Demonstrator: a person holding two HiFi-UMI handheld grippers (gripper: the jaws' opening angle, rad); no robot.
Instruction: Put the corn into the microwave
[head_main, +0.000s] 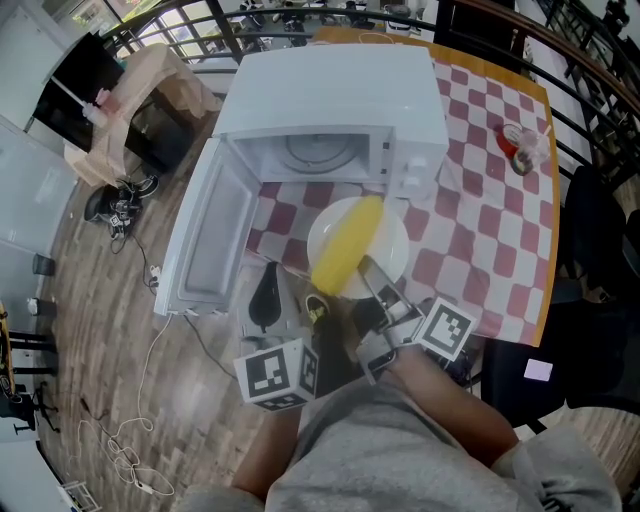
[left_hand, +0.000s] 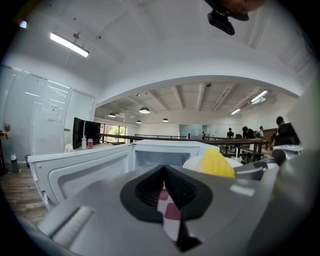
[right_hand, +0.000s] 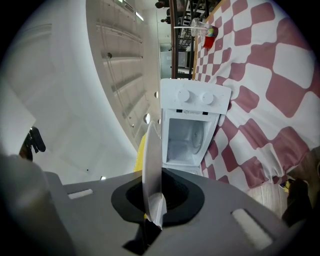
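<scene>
Wood floor (head_main: 100, 330); checkered tablecloth (head_main: 480, 230) under microwave (head_main: 330, 90).

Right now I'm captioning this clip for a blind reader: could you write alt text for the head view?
The right gripper holds a white plate bearing a corn cob by its near rim, in front of a white microwave whose door stands open to the left. The microwave sits on a red-and-white checkered tablecloth; the left gripper hangs near the door.

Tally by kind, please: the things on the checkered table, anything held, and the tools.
microwave: 1
plate: 1
corn cob: 1
small red-and-clear item: 1
tools: 2, left tool and right tool
Total: 6
</scene>
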